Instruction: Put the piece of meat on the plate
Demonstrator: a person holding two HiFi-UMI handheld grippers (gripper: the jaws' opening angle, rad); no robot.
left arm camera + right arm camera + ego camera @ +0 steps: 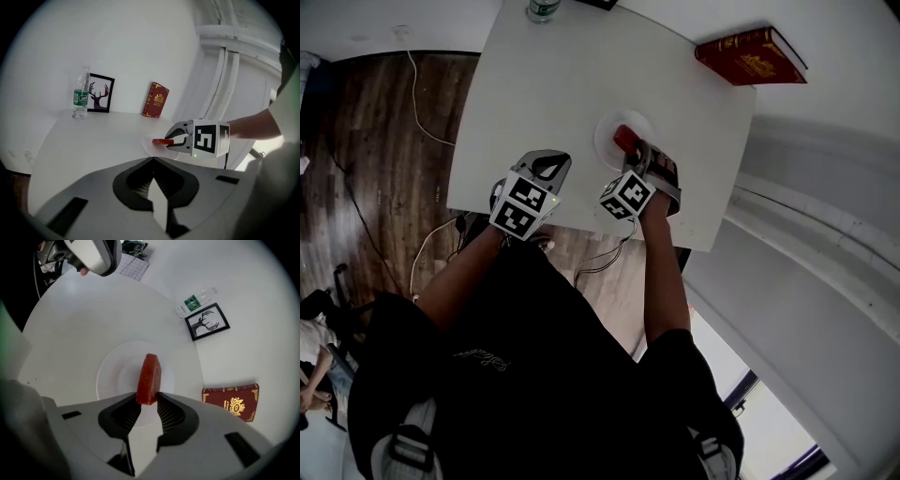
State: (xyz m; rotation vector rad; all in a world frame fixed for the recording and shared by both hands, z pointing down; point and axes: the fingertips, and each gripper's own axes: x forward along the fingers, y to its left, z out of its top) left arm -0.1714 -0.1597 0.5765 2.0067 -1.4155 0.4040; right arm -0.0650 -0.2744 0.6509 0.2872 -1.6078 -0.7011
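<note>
A red piece of meat (149, 378) stands on edge between the tips of my right gripper (149, 399), which is shut on it. The meat hangs just over the middle of a small white plate (112, 376). In the left gripper view the meat (164, 141) lies level in the right gripper (174, 140), a little above the plate (152, 146). From the head view the meat (626, 141) and the right gripper (642, 155) are over the plate (607, 131) on the white table (544, 84). My left gripper (548, 161) hovers to the plate's left, shut and empty.
A red book (752, 56) lies at the table's far right corner. A water bottle (80, 96) and a framed deer picture (99, 93) stand at the far edge. Cables trail over the wooden floor (375, 141) on the left.
</note>
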